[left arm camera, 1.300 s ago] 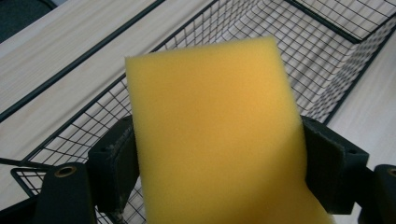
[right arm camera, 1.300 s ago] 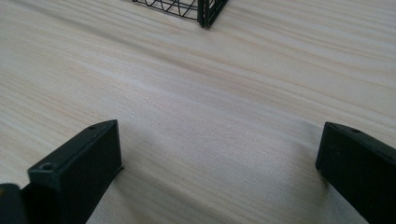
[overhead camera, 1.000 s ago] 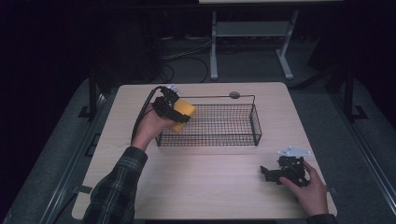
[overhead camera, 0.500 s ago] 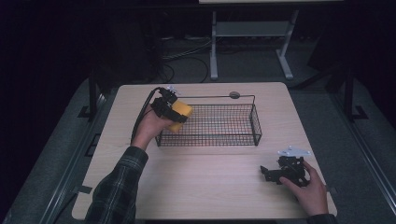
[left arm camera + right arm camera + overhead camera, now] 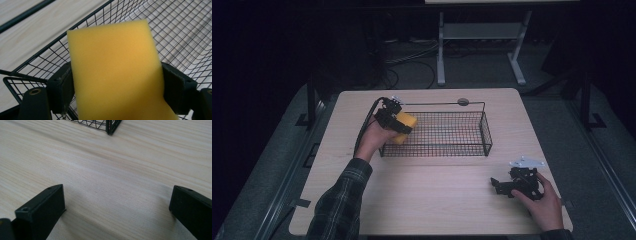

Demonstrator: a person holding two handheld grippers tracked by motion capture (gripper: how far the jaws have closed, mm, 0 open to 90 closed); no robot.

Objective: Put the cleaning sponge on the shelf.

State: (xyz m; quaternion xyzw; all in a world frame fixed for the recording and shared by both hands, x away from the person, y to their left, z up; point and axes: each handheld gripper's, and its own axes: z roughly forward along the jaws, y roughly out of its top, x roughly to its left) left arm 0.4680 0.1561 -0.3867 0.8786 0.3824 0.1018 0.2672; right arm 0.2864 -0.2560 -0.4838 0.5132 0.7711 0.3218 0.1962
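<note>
A yellow sponge (image 5: pixel 404 128) (image 5: pixel 115 72) is clamped in my left gripper (image 5: pixel 396 125) (image 5: pixel 117 85), both black pads pressing its sides. It hangs over the left end of the black wire basket (image 5: pixel 462 145) (image 5: pixel 180 32), partly inside the rim. My right gripper (image 5: pixel 503 186) (image 5: pixel 117 207) rests low on the table near the front right corner, jaws wide apart with bare wood between them.
The light wooden table (image 5: pixel 437 195) carries the basket in its middle. A small round grey disc (image 5: pixel 463 102) lies behind the basket. The basket's corner (image 5: pixel 110 126) shows at the top of the right gripper view. Dark floor and a white stand (image 5: pixel 442 55) lie beyond.
My left gripper has sunk a little with the sponge, from above the basket's left rim down into it. The right hand has stayed put.
</note>
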